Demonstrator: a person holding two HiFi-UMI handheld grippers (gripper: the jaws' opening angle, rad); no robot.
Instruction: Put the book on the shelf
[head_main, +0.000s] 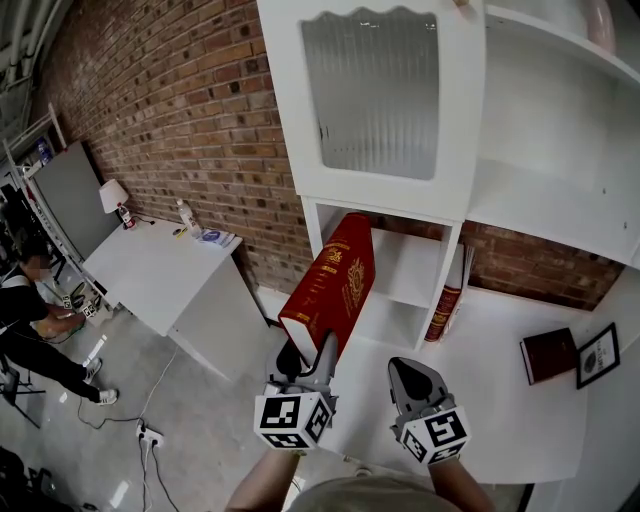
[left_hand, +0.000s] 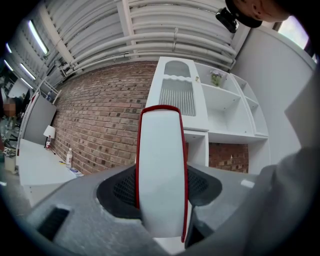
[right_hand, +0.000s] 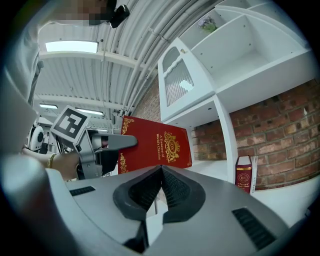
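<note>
A big red book (head_main: 335, 285) with gold print is held upright and tilted in front of the lower cubby of the white shelf unit (head_main: 400, 205). My left gripper (head_main: 310, 355) is shut on its lower end; in the left gripper view the book's white page edge (left_hand: 161, 170) fills the space between the jaws. In the right gripper view the book's cover (right_hand: 157, 150) shows with the left gripper (right_hand: 107, 145) clamped on it. My right gripper (head_main: 418, 385) hangs beside it, shut and empty, its tips meeting (right_hand: 161, 170).
A second red book (head_main: 446, 305) leans in the right lower cubby. A brown book (head_main: 548, 355) and a framed picture (head_main: 598, 355) lie on the white top at right. A white desk (head_main: 160, 270) stands at left by the brick wall; a person (head_main: 30, 320) crouches far left.
</note>
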